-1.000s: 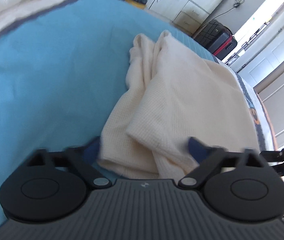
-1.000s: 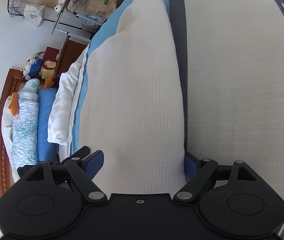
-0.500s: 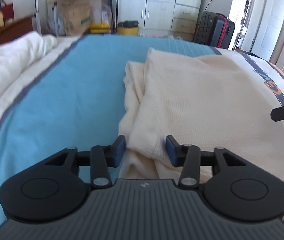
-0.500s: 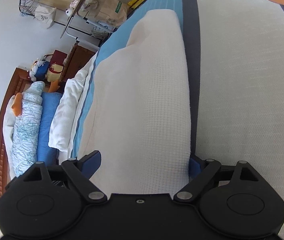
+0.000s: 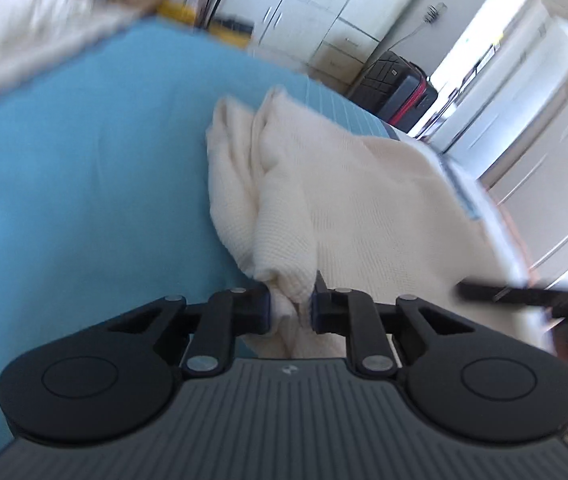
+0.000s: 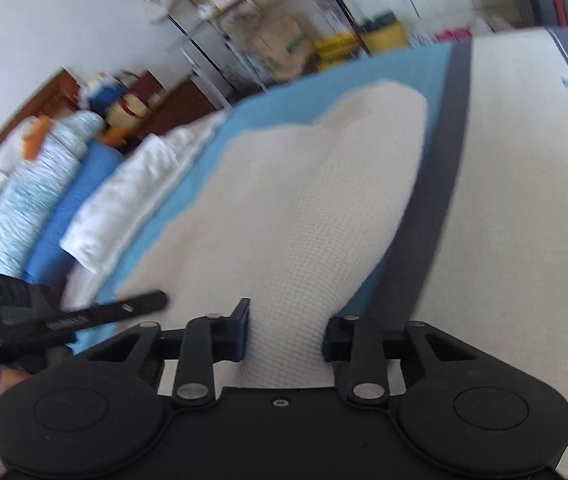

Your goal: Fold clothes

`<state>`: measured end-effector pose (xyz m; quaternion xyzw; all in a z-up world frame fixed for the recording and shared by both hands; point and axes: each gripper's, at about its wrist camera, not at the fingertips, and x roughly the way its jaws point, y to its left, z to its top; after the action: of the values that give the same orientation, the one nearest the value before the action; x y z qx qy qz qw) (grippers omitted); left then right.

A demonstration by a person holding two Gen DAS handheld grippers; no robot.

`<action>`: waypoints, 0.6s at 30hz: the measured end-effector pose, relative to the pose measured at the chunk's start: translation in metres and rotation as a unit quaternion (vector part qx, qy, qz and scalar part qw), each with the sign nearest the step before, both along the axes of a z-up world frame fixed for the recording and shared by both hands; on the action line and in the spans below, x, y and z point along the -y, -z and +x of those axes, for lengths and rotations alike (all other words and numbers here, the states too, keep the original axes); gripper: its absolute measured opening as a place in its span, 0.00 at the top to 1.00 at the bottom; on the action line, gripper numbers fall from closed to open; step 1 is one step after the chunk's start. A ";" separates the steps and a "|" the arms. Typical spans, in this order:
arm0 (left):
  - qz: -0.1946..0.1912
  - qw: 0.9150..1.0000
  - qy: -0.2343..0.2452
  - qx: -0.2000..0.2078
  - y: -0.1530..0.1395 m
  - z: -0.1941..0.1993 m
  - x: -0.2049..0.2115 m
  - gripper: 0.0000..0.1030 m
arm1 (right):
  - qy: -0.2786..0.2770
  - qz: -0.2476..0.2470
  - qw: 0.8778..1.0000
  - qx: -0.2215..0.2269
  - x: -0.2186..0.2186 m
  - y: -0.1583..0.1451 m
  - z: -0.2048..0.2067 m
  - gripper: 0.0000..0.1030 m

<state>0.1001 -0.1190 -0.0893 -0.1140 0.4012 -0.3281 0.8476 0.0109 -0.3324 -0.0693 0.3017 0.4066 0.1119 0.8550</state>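
A cream waffle-knit garment lies folded lengthwise on the blue bed sheet. My left gripper is shut on a bunched near corner of the garment. In the right wrist view the same garment stretches away from me. My right gripper has closed onto its other near corner, with cloth filling the gap between the fingers. The left gripper also shows at the left edge of the right wrist view, and the right gripper shows at the right edge of the left wrist view.
White bedding and blue pillows lie along the bed's head side. A dark stripe and a cream bedspread run on the right. A dark suitcase and white wardrobes stand beyond the bed.
Both grippers went from wide open to closed on the garment's near corners. Both views have swung and are now motion-blurred, and the cloth is bunched at the left fingers.
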 end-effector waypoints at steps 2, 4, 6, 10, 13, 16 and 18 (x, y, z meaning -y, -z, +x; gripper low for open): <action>-0.008 0.999 -0.036 0.013 -0.021 -0.003 -0.011 0.85 | -0.022 0.013 1.000 0.004 -0.005 -0.008 -0.002 0.68; -0.090 0.993 -0.072 -0.031 -0.039 0.001 -0.043 0.85 | -0.044 0.026 0.999 0.007 -0.010 -0.015 -0.004 0.69; -0.106 0.993 -0.054 -0.019 -0.052 0.000 -0.061 0.84 | -0.066 0.039 0.997 0.011 -0.015 -0.023 -0.005 0.65; -0.021 0.996 -0.053 -0.074 -0.019 0.007 -0.071 0.82 | -0.095 0.055 0.994 0.002 -0.022 -0.028 -0.008 0.59; -0.009 0.985 -0.059 -0.163 0.018 0.019 -0.081 0.81 | -0.081 0.044 0.995 -0.043 -0.020 -0.009 -0.007 0.57; -0.016 0.986 -0.056 -0.153 0.008 0.022 -0.081 0.80 | -0.051 0.053 0.996 -0.049 -0.007 -0.005 -0.011 0.47; 0.002 0.992 -0.043 -0.122 -0.002 0.021 -0.076 0.74 | -0.027 0.079 0.996 -0.045 0.008 -0.001 -0.012 0.45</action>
<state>0.1212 -0.0433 -0.0877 -0.1691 0.4968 -0.2742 0.8058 -0.0006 -0.3400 -0.0682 0.3618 0.4425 0.1531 0.8061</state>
